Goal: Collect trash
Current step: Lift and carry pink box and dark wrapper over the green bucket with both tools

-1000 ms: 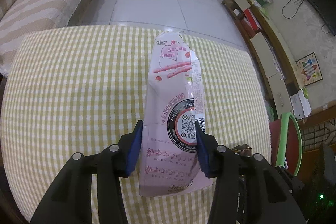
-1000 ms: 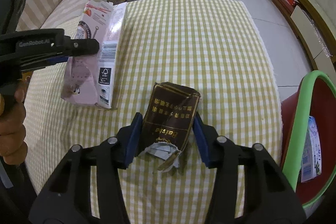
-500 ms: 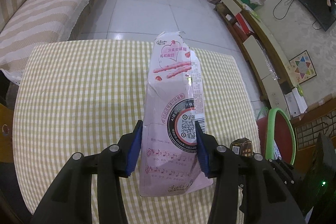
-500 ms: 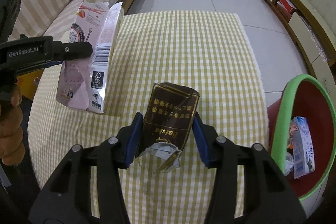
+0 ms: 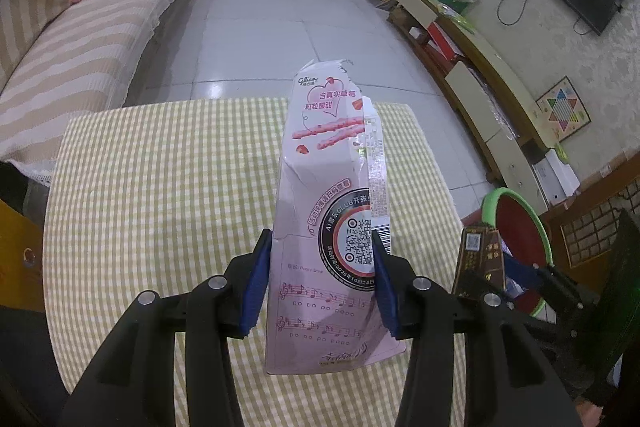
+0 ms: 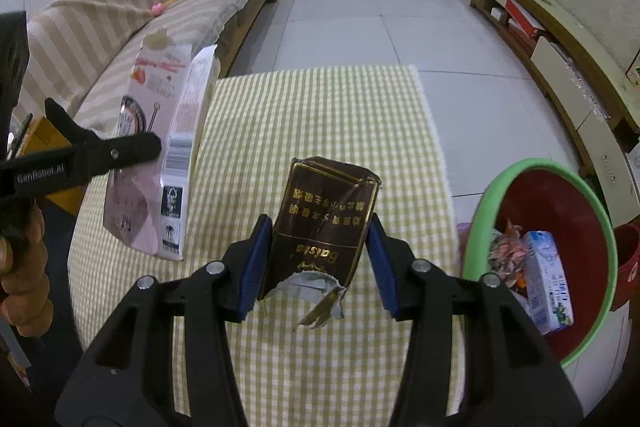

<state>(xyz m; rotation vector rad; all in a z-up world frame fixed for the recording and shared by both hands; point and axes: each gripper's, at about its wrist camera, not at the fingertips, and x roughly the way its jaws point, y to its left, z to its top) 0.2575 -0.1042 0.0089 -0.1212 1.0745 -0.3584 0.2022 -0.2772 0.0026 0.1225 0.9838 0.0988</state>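
Note:
My left gripper (image 5: 320, 279) is shut on a torn pink snack box (image 5: 332, 211) and holds it up above the checked tablecloth (image 5: 160, 195). My right gripper (image 6: 318, 263) is shut on a crumpled brown cigarette pack (image 6: 324, 227), also lifted above the cloth. The pink box shows at the left in the right wrist view (image 6: 160, 155), and the brown pack at the right in the left wrist view (image 5: 478, 263). A red bin with a green rim (image 6: 592, 203) stands to the right of the table and holds several pieces of trash.
A striped sofa (image 5: 60, 47) runs along the left beyond the table. A low cabinet (image 5: 480, 79) lines the right wall. Tiled floor (image 5: 280, 27) lies past the table's far edge. A small red container (image 6: 628, 259) sits beside the bin.
Both grippers have risen with their items, so the table looks lower and smaller. The bin has come further into view in both views.

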